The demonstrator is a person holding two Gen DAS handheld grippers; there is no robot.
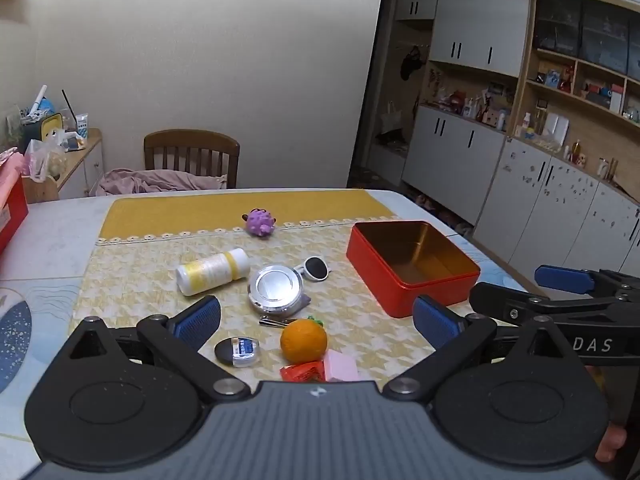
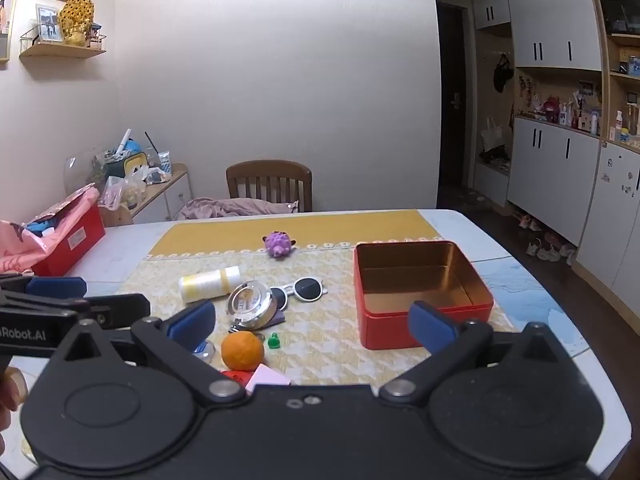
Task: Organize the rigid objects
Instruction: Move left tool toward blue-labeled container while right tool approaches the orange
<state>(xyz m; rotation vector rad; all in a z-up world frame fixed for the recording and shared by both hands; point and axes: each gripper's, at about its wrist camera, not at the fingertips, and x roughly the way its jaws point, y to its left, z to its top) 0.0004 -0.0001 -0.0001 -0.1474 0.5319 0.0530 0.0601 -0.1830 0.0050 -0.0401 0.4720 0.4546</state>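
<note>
Clutter lay on the worktop [image 1: 56, 240]: an orange [image 1: 303, 340], a round silver case [image 1: 275, 289], sunglasses [image 1: 316, 269], a white bottle [image 1: 213, 271] and a purple toy [image 1: 260, 222], left of the empty red tin [image 1: 412, 268]. The left hand-held gripper [image 1: 316, 320] and right hand-held gripper [image 2: 312, 322] gaped wide, holding nothing.

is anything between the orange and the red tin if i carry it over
Nothing visible does. The orange sits on the mat left of the red tin, with only bare mat between them; a small green piece lies beside the orange. The tin is open and empty.
</note>
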